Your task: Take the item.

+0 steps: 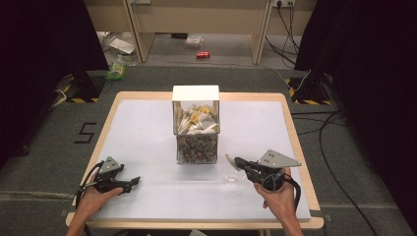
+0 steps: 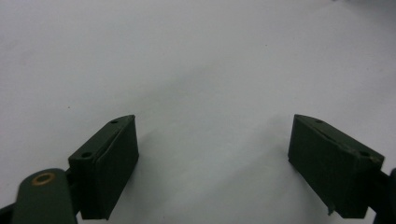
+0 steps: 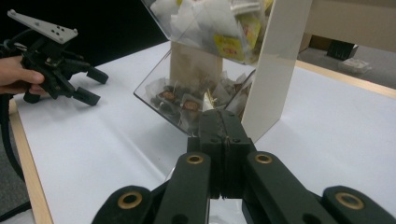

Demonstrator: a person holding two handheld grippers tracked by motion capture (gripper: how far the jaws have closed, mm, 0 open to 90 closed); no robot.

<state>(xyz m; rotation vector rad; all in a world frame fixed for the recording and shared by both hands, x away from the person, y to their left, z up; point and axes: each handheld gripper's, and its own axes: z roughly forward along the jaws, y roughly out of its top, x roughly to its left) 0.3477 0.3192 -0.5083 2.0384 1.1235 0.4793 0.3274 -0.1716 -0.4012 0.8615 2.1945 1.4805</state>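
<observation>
High view: clear glass between right gripper and dispenser.

Grey carpeted floor, black curtains on both sides, pale wooden desk behind, loose cables.

White mat, yellow-labelled sachets

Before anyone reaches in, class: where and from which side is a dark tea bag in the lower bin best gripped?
Pinch a top tea bag by its raised edge, coming from the front, the person's side: the lower bin seems open there, with the upper bin overhead and clear walls beside.
</observation>
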